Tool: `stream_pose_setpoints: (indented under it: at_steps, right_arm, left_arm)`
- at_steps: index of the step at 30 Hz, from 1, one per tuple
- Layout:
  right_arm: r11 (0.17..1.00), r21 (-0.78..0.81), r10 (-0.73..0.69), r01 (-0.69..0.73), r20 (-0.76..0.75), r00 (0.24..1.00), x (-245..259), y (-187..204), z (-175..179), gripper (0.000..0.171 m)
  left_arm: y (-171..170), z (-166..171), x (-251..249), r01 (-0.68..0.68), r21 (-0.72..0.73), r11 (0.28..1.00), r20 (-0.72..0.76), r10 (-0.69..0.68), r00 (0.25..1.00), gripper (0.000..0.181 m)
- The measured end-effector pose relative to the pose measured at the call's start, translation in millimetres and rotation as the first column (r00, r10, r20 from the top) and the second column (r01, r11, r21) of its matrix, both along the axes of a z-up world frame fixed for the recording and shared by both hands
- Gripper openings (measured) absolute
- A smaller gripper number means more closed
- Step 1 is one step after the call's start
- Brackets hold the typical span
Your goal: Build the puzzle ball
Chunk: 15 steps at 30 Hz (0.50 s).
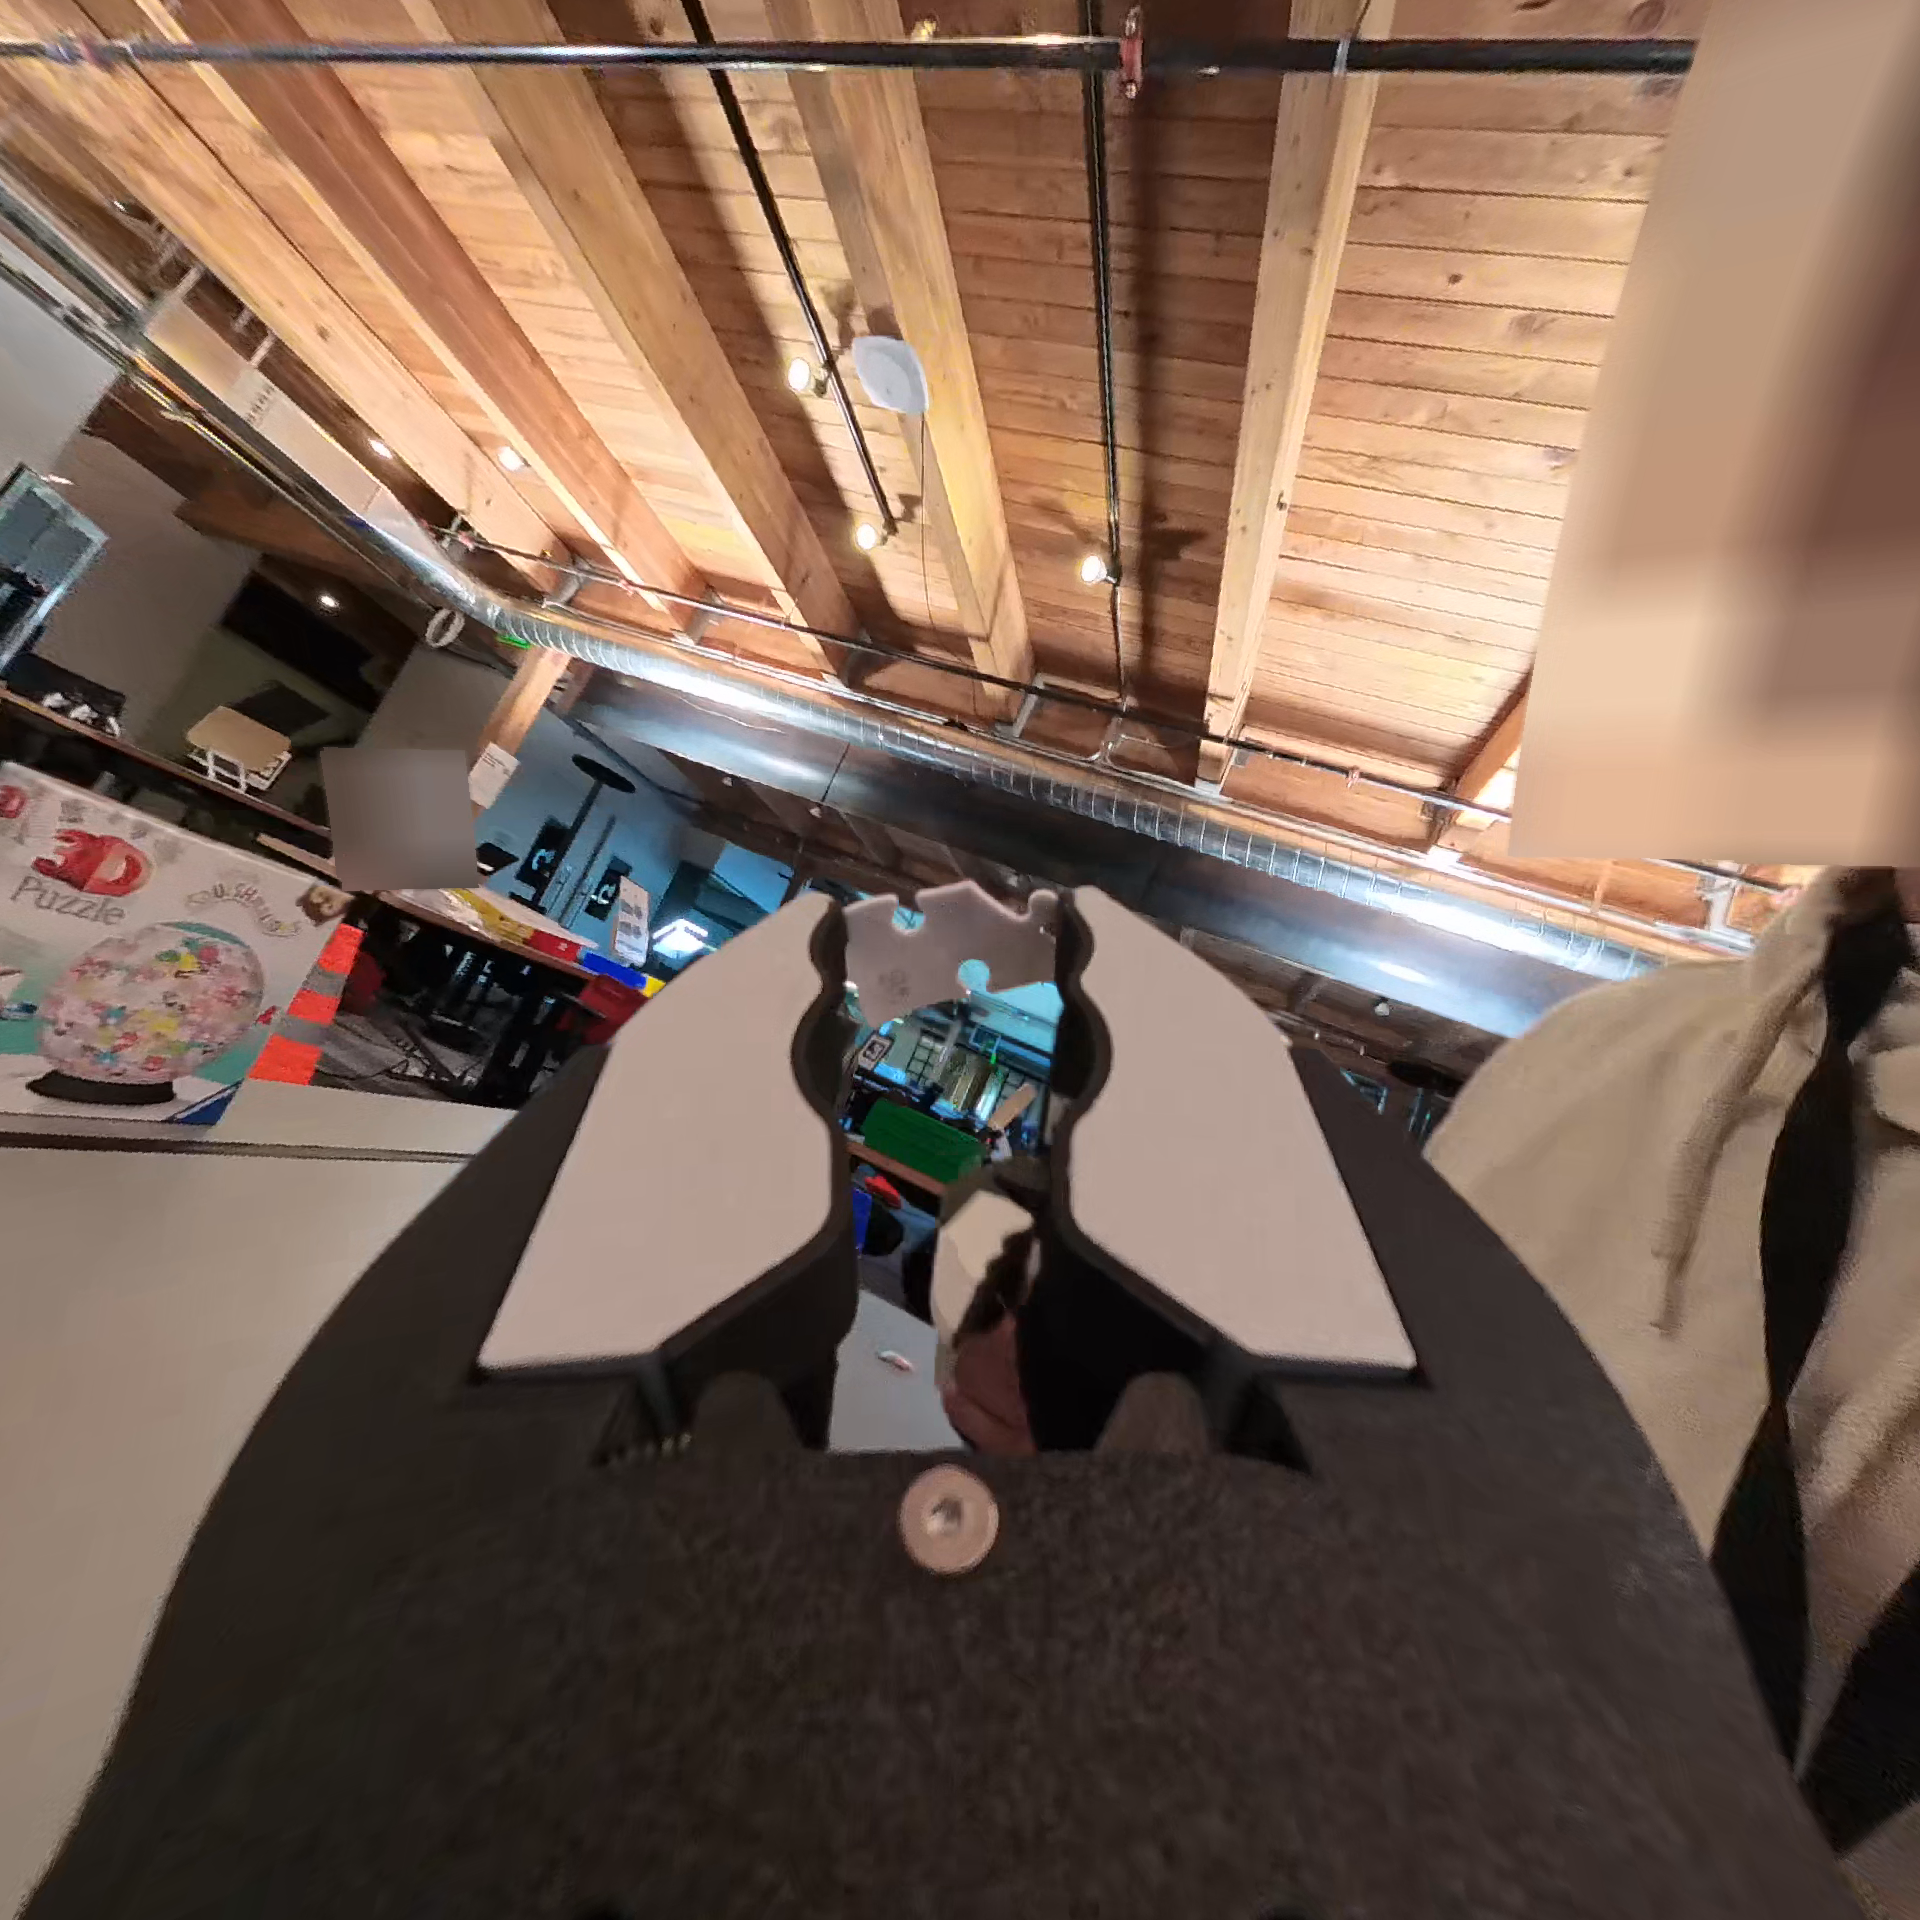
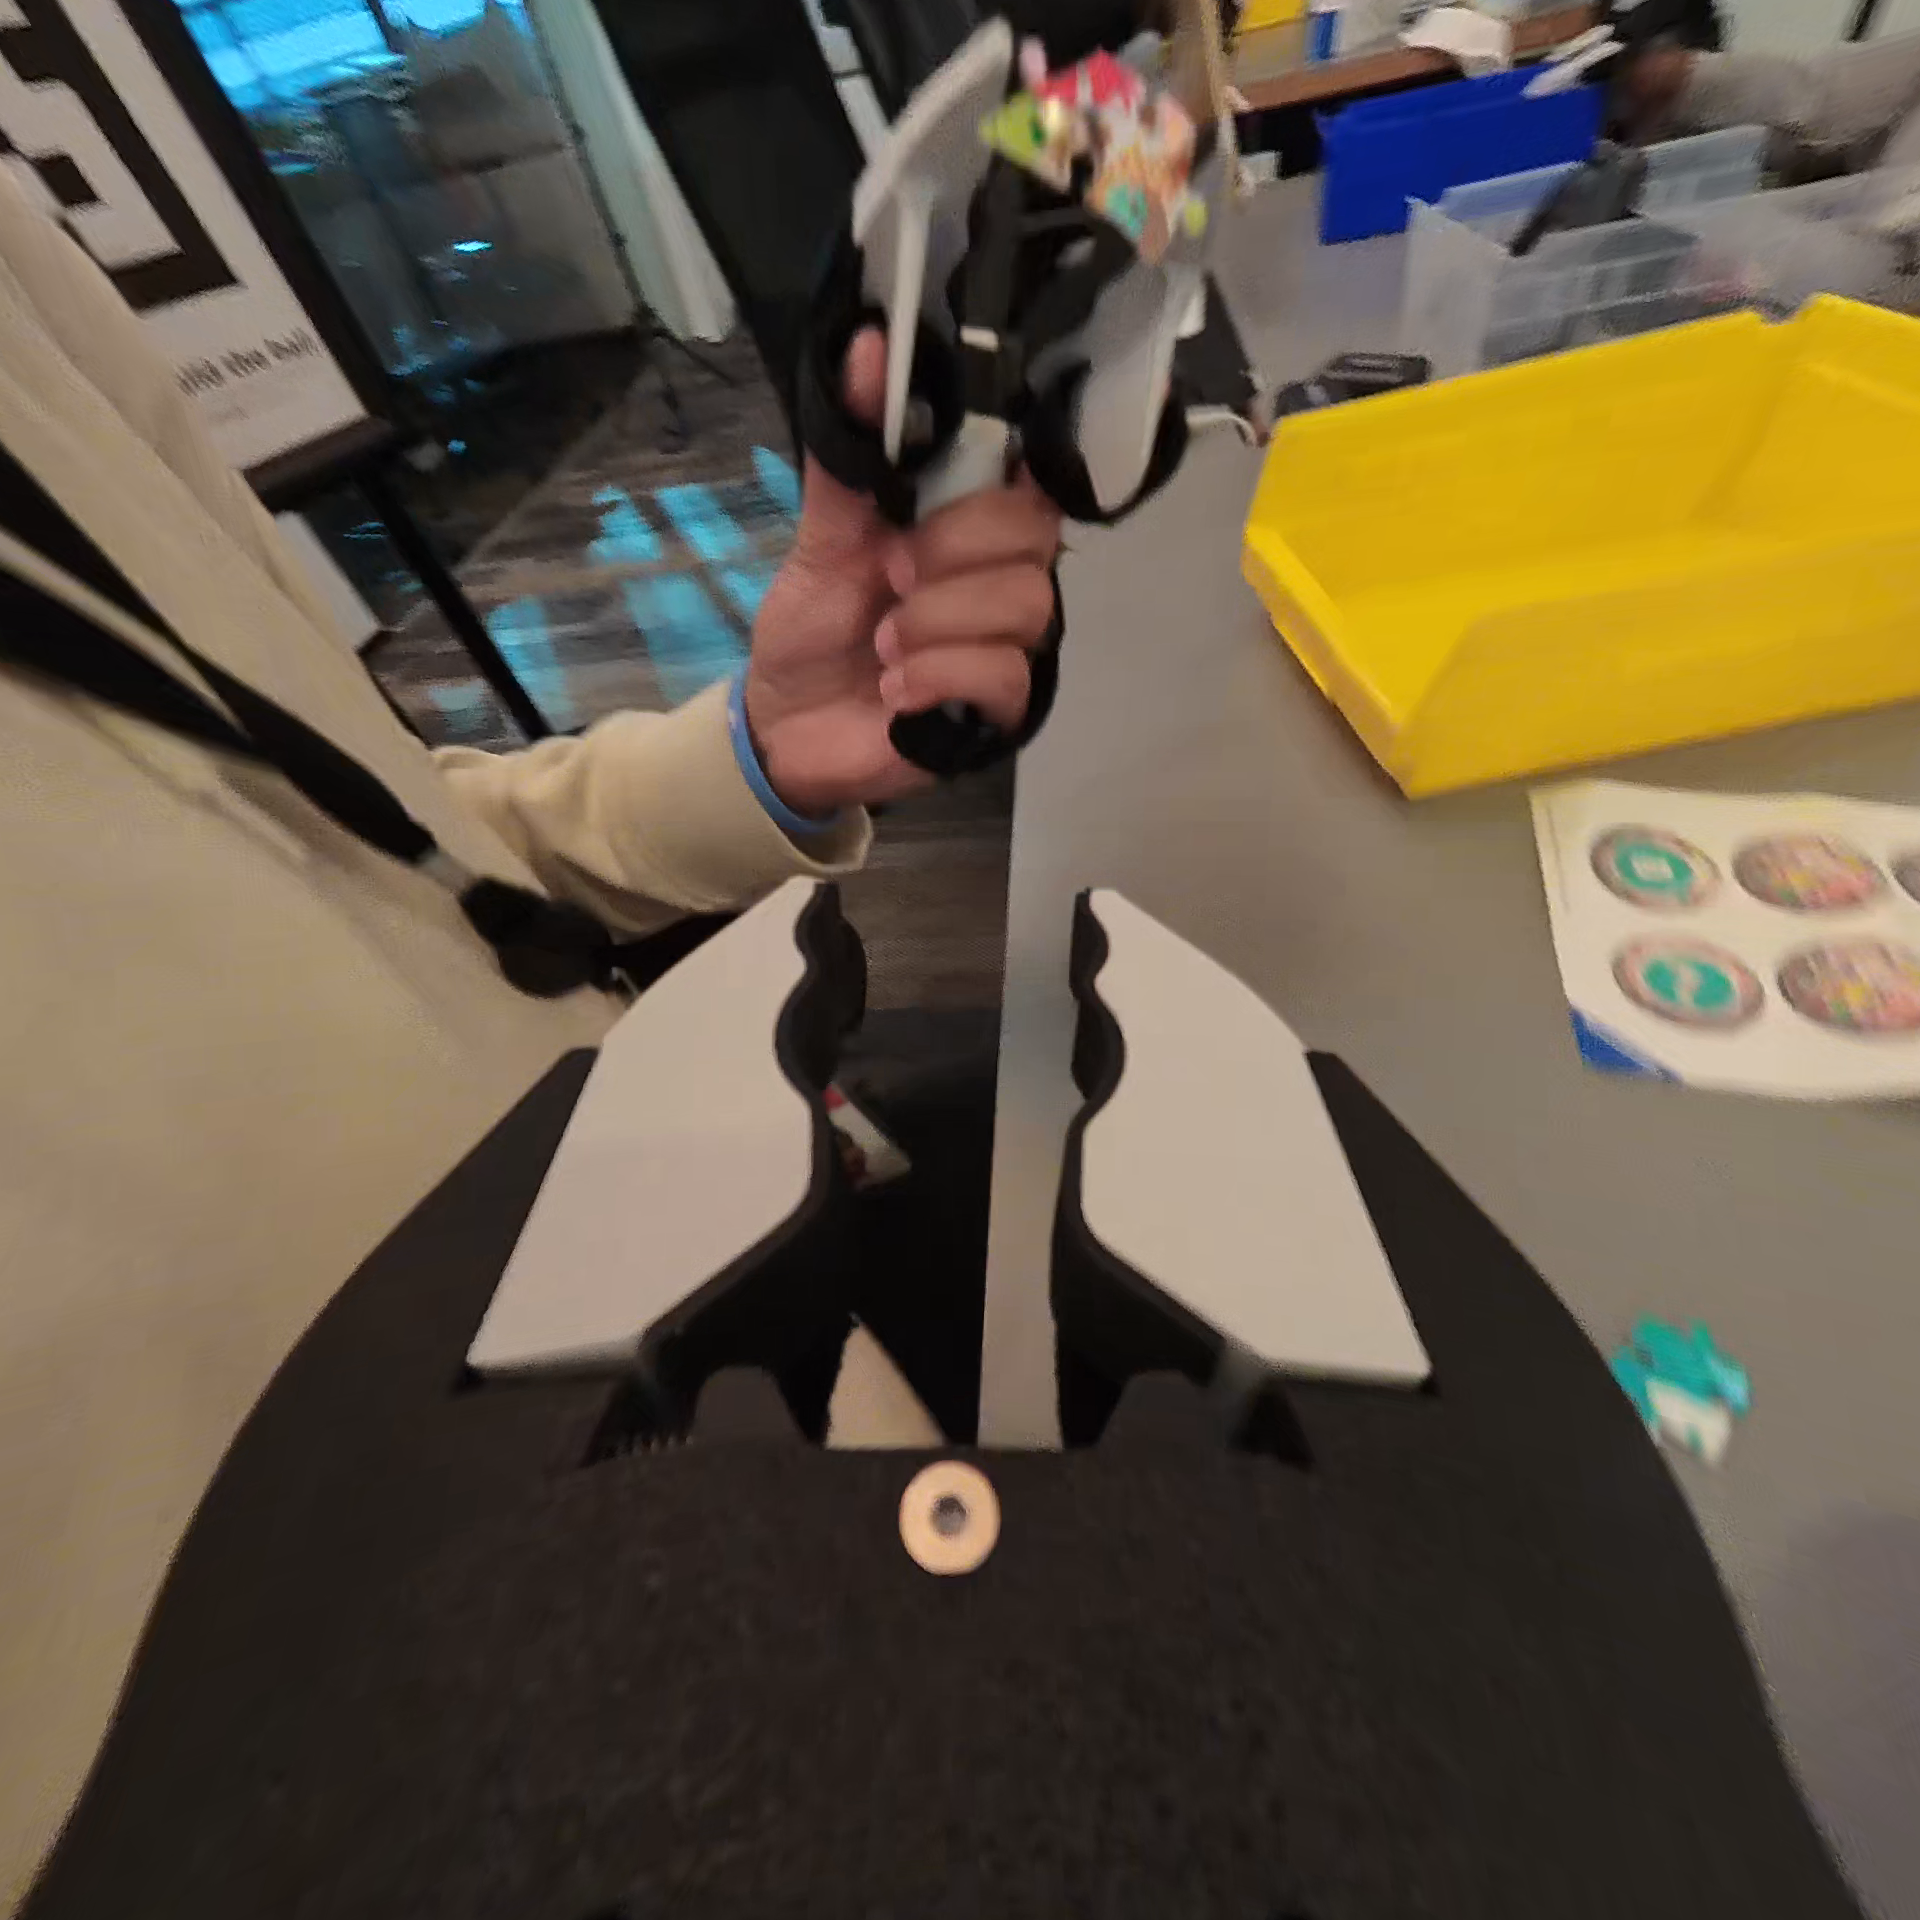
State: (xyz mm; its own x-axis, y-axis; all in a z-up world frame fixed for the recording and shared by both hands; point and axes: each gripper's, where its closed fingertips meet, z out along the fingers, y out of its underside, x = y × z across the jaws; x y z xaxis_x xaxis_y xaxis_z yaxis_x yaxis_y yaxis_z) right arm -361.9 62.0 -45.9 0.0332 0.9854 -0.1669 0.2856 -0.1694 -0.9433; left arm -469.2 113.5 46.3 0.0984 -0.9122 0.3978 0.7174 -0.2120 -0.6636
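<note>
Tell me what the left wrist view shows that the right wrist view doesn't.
Left wrist view only: the puzzle box standing on the table and the grey back of the puzzle piece clamped in the left tongs.

Right wrist view only: the yellow bin, a printed sheet, a loose teal piece, and the open, empty right tongs.

Both: the held piece, colourful side here.

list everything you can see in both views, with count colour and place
puzzle pieces: joined cluster, grey back, colourful front, held aloft in left tongs
loose piece: one, teal and white, table right
yellow bin: one, table far right
sheet: one, white with round pictures, beside bin
puzzle box: one, white, table left
blue bin: one, far bench
left tongs: shut on pieces
right tongs: open, empty
hand: one, gripping left tool
</note>
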Motion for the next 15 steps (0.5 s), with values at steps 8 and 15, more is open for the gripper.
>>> stream_pose_setpoints:
  at_steps: [8, 15]
  right_arm:
    - [0.978, -0.106, -0.191, 0.181, -0.096, 0.977, 75.6, 18.5, -22.2, 0.039]
    - [0.957, -0.258, 0.063, -0.136, -0.271, 0.960, 105.4, 35.2, 35.1, 0.028]
  left_arm:
    - [14.7, -12.3, 55.3, -0.068, 0.054, 0.996, -0.238, 0.079, 0.968, 0.038]
    - [19.0, 13.3, 140.5, 0.191, 0.240, 0.952, -0.241, -0.133, 0.962, 0.038]
